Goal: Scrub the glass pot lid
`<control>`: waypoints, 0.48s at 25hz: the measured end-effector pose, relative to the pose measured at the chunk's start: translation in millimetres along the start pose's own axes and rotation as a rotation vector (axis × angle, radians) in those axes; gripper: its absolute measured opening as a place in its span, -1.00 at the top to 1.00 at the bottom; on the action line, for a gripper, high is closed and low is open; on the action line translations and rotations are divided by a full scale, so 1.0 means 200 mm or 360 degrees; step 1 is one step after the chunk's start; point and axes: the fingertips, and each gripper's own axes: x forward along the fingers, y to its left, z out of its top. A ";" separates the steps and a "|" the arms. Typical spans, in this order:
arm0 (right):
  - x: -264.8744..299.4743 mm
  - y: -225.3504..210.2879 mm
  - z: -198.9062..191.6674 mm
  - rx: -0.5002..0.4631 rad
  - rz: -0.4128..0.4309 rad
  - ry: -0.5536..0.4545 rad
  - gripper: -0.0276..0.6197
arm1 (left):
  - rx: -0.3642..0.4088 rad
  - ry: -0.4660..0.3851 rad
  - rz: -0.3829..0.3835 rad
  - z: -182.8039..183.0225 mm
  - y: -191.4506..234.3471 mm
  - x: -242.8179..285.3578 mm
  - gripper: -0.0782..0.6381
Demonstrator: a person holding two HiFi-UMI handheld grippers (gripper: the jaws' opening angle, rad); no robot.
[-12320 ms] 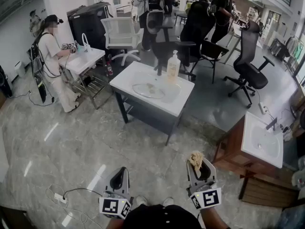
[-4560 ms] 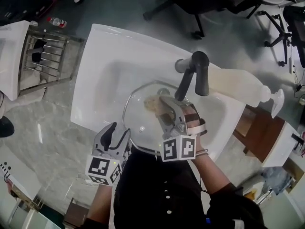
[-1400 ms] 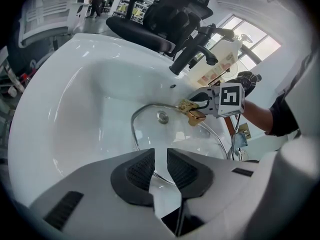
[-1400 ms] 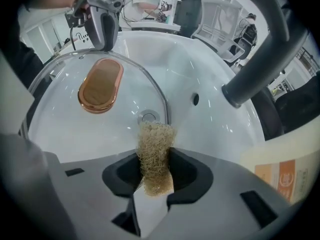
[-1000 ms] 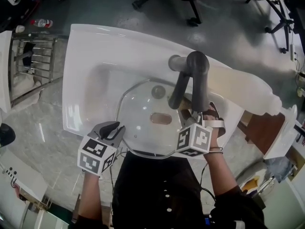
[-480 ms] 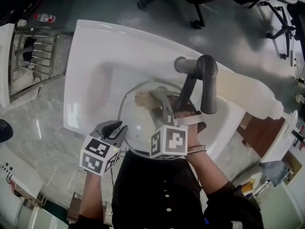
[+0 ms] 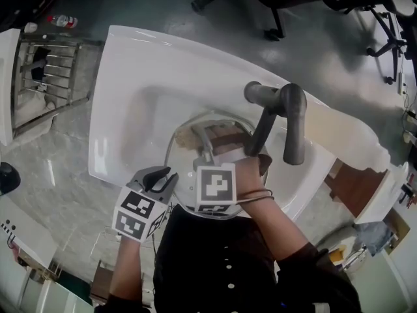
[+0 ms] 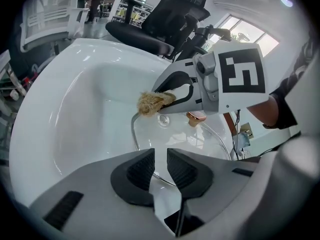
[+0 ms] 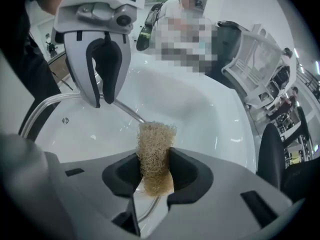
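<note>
- The glass pot lid (image 8: 180, 136) is clear, glossy glass with a thin, shiny metal rim.
- The scrubber (image 9: 156, 149) is tan, coarse and fibrous.
- The sink (image 7: 130, 77) is smooth, glossy white.
- The faucet (image 7: 293, 122) is matt dark grey.
- The left tool (image 8: 160, 156) is matt grey plastic, and its pads (image 8: 140, 168) are black and ribbed.

Tallying live: one glass pot lid (image 7: 179, 168) | one loofah scrubber (image 9: 156, 149) | two grippers of mine, left gripper (image 8: 160, 166) and right gripper (image 9: 155, 171) | one white sink (image 7: 130, 77) | one dark faucet (image 7: 287, 119) | one soap dispenser bottle (image 7: 339, 132) | one wire rack (image 7: 49, 70) | one plastic bottle (image 7: 64, 21) on the floor
</note>
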 end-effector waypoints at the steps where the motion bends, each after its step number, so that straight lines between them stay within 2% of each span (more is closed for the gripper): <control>1: 0.01 0.01 -0.01 -0.0016 0.0022 0.0020 0.46 | -0.0002 0.0001 -0.0003 0.00 0.00 0.00 0.52; 12: -0.01 0.06 -0.25 0.0115 0.0113 0.0088 0.46 | -0.0012 0.0021 -0.0021 0.00 0.00 0.00 0.52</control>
